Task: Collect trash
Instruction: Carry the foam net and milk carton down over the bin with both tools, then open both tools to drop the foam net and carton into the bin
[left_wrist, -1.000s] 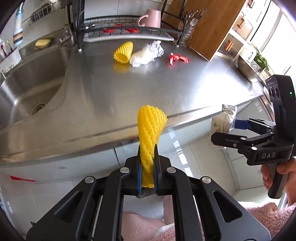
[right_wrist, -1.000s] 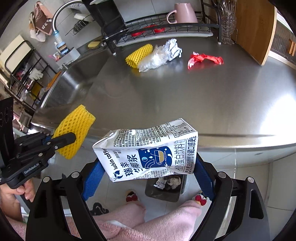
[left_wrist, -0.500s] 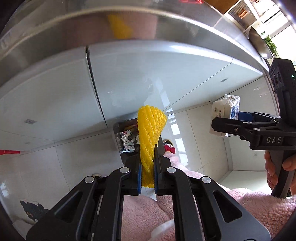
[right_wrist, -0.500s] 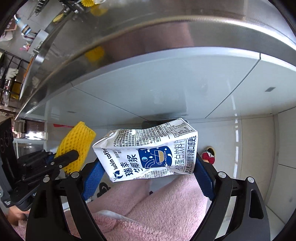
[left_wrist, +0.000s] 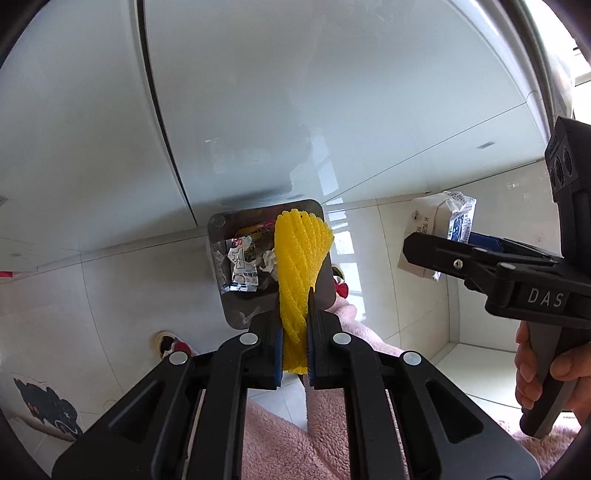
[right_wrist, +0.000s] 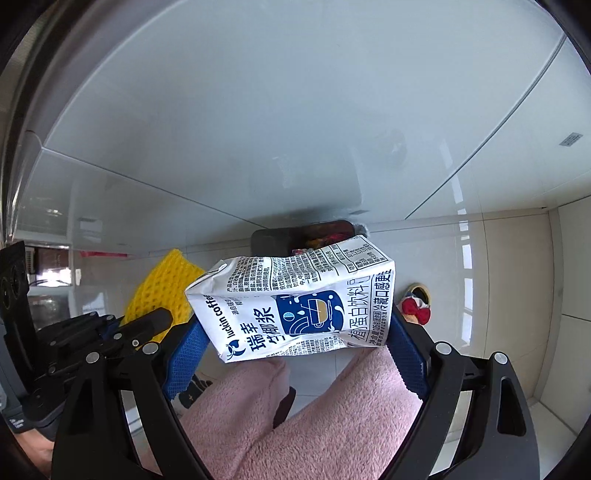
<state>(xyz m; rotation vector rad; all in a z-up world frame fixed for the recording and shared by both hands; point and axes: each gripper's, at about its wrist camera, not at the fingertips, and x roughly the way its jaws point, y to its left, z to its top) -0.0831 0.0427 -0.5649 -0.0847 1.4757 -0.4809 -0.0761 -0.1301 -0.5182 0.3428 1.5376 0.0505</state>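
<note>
My left gripper (left_wrist: 294, 295) is shut on a yellow foam fruit net (left_wrist: 301, 258), held above a dark trash bin (left_wrist: 236, 306) on the floor that holds wrappers. My right gripper (right_wrist: 295, 332) is shut on a white and blue drink carton (right_wrist: 295, 302). It also shows in the left wrist view (left_wrist: 439, 236), to the right of the bin and apart from it. In the right wrist view the bin (right_wrist: 273, 238) is mostly hidden behind the carton, and the net (right_wrist: 162, 291) sits at the left.
White glossy cabinet doors (left_wrist: 258, 110) rise behind the bin. Pale floor tiles (left_wrist: 391, 295) surround it. The person's pink fleece legs (right_wrist: 332, 413) and slippers with red bows (right_wrist: 415, 306) are below the grippers.
Both grippers have dropped from the counter top down past the cabinet fronts toward the floor. The bin has come larger and closer under the net. Both grips are unchanged.
</note>
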